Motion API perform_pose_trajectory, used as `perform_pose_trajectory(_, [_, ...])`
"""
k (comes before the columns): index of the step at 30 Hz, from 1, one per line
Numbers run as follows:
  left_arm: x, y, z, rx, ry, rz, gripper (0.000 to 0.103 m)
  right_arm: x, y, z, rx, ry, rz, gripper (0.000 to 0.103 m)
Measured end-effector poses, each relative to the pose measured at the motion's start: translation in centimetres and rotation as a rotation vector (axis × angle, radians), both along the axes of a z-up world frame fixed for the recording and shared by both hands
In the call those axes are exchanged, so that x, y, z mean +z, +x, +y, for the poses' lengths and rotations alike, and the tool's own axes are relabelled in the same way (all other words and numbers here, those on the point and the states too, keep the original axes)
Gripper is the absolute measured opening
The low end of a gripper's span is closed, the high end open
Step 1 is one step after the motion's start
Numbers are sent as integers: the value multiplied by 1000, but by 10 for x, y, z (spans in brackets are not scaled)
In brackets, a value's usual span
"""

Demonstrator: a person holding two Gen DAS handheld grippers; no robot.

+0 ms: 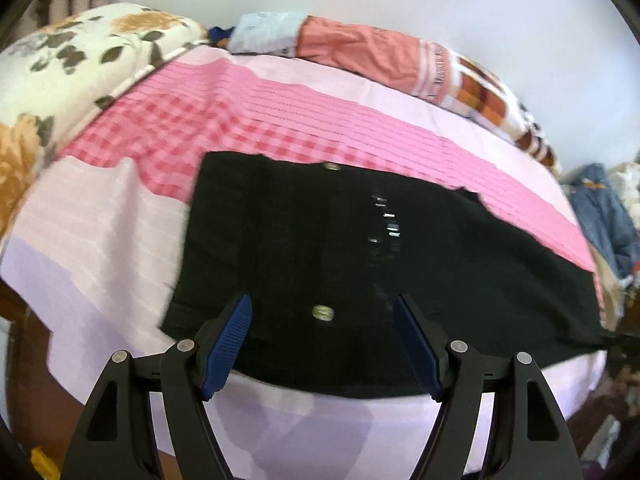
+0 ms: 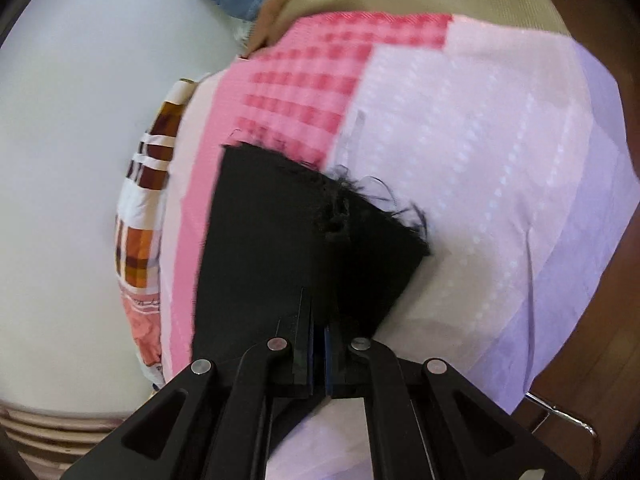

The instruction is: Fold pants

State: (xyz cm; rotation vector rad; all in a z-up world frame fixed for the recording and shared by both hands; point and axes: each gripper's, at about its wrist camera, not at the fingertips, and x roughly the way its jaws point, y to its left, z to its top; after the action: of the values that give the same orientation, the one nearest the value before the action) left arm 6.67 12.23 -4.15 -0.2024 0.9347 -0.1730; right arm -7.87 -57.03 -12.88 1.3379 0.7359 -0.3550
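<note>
Black pants (image 1: pixel 320 240) lie spread on the pink and lilac bedsheet (image 1: pixel 120 220), with a metal button (image 1: pixel 323 313) near the front and the open zipper (image 1: pixel 384 220) behind it. My left gripper (image 1: pixel 322 300) hovers over the waist part, open, with nothing between its blue pads (image 1: pixel 228 344). In the right wrist view a leg of the black pants (image 2: pixel 280 220) with a frayed hem (image 2: pixel 360 192) fans out from my right gripper (image 2: pixel 320 320), which is shut on the cloth and holds it over the bedsheet (image 2: pixel 480 160).
A floral quilt (image 1: pixel 60 64) lies at the far left of the bed and a coral checked blanket (image 1: pixel 380 52) along the wall. Denim clothes (image 1: pixel 604 216) are piled at the right. The bed's wooden edge (image 2: pixel 600 320) runs along the right side.
</note>
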Motion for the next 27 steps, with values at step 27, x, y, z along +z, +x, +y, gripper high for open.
perform_pose_trajectory(27, [-59, 1, -26, -71, -842, 320, 70, -5, 4, 1, 17, -39, -58, 2])
